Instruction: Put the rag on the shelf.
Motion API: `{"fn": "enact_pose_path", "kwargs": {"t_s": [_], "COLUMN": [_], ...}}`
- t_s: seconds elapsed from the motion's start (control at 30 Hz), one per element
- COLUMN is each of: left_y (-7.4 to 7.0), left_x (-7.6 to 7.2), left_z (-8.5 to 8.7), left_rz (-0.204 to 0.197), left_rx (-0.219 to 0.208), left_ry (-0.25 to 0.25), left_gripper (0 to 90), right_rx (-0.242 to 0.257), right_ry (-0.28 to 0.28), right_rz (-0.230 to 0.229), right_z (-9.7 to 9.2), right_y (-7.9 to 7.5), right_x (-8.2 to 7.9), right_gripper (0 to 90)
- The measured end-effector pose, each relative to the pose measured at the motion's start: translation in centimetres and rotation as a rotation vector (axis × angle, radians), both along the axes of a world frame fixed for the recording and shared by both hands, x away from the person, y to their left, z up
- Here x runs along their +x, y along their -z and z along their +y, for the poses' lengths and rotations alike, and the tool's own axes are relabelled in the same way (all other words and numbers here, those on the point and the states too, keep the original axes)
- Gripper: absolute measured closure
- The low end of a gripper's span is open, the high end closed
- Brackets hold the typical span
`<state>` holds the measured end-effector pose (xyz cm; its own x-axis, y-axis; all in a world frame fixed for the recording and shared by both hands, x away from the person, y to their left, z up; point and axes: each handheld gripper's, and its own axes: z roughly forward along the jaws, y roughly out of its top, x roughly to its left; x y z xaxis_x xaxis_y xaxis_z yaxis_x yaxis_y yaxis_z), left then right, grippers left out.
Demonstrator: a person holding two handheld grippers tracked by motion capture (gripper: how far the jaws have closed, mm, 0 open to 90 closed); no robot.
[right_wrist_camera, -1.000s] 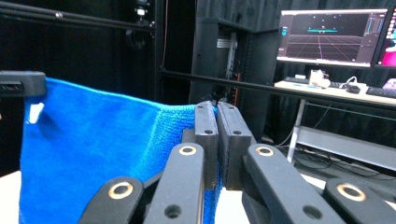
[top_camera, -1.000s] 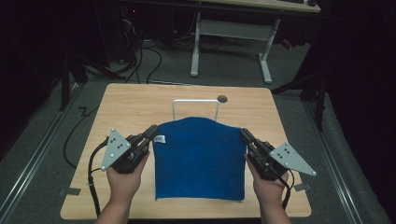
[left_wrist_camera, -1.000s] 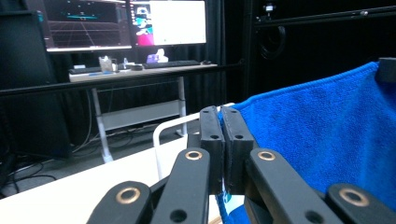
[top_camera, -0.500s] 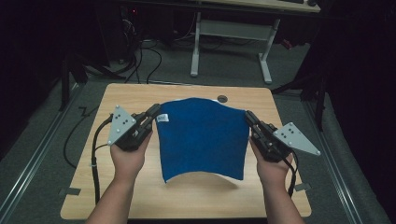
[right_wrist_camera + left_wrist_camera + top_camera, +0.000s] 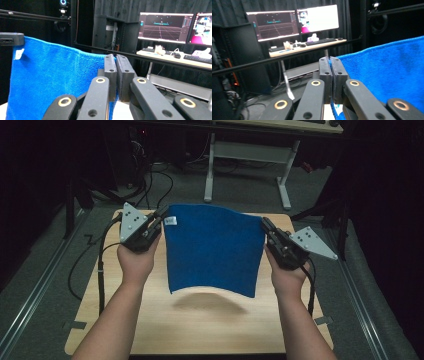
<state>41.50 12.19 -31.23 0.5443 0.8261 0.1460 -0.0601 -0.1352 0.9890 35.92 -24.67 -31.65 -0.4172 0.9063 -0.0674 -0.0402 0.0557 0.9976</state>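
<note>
We had each hand-held gripper (image 5: 161, 217) (image 5: 264, 224) clamped on a top corner of the towel (image 5: 212, 250), lifted clear of the table (image 5: 200, 330); placement remained.

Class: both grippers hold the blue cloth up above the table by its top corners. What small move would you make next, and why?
Probably carry the blue cloth forward and lower it, so its free bottom edge meets the table first. The left gripper and right gripper are shut on its top corners, and it hangs spread above the wood, casting a shadow.
</note>
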Motion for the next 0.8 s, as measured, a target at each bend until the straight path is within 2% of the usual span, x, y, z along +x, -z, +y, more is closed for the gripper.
{"fn": "enact_pose_path", "kwargs": {"t_s": [0.17, 0.3, 0.53, 0.8], "left_y": [-0.3, -0.3, -0.7, -2.0], "left_x": [2.1, 3.1, 5.0, 7.1], "left_z": [0.5, 0.9, 0.7, 0.5], "left_rz": [0.023, 0.025, 0.037, 0.034], "left_rx": [0.008, -0.006, 0.049, 0.068], "left_ry": [-0.031, -0.036, -0.066, -0.093], "left_gripper": [89.0, 89.0, 89.0, 89.0], "right_rx": [-0.003, -0.005, -0.027, -0.059], "right_ry": [0.017, 0.028, 0.045, 0.061], "right_rz": [0.029, 0.045, 0.061, 0.076], "right_z": [0.1, 0.2, 0.7, 1.1], "right_y": [-0.5, -0.6, -1.3, -1.9], "right_x": [2.1, 3.1, 5.1, 7.9], "right_gripper": [88.0, 88.0, 88.0, 88.0]}}
